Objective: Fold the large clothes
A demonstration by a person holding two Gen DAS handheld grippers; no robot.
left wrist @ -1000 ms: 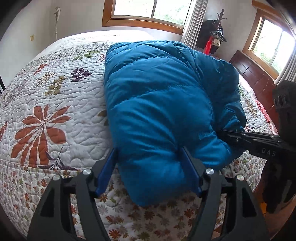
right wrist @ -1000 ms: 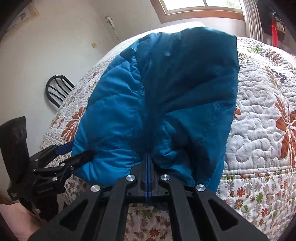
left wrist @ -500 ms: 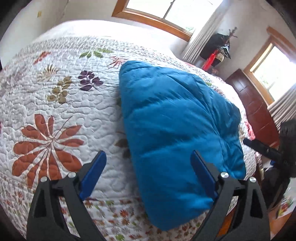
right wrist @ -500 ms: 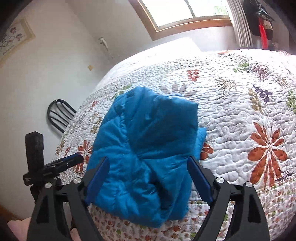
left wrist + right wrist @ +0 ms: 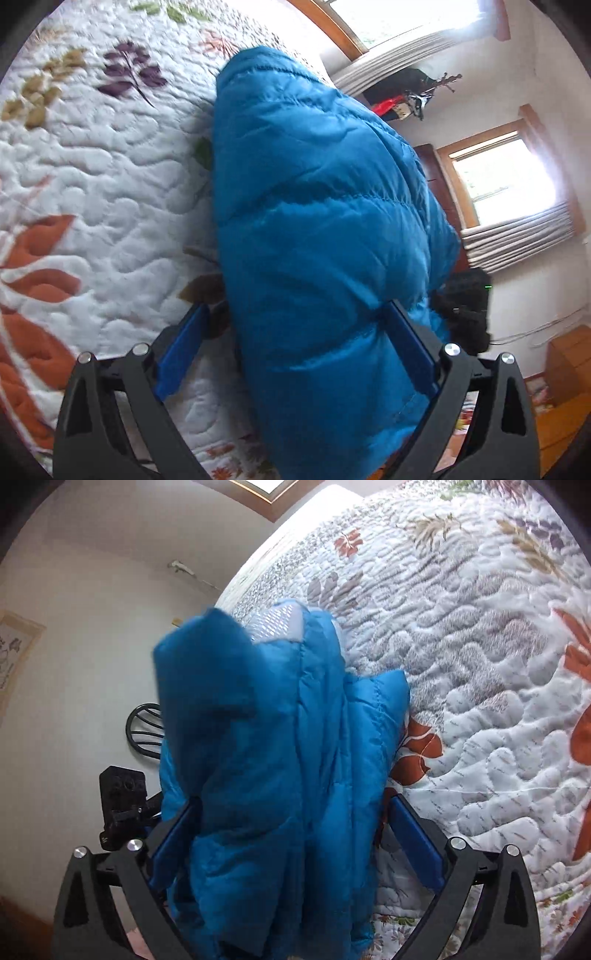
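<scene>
A puffy blue down jacket (image 5: 317, 221) lies folded into a bundle near the edge of a bed with a white floral quilt (image 5: 103, 177). My left gripper (image 5: 295, 347) is open, its blue-padded fingers (image 5: 181, 350) straddling the near end of the bundle. In the right wrist view the jacket (image 5: 280, 775) bulges up between the wide-open fingers (image 5: 413, 842) of my right gripper (image 5: 291, 834); a flap (image 5: 203, 672) stands up, blurred. Each gripper shows at the jacket's far side in the other's view, the right one (image 5: 461, 314) and the left one (image 5: 122, 805).
The quilt (image 5: 480, 664) spreads right of the jacket. A black chair (image 5: 144, 734) stands by the wall. Windows with curtains (image 5: 517, 236), a dark wooden bedboard (image 5: 436, 170) and a coat rack (image 5: 417, 96) lie beyond the bed.
The right gripper let go of the jacket and opened wide. Both grippers pulled back and up, then moved in close again, so the bundle now sits between their open fingers.
</scene>
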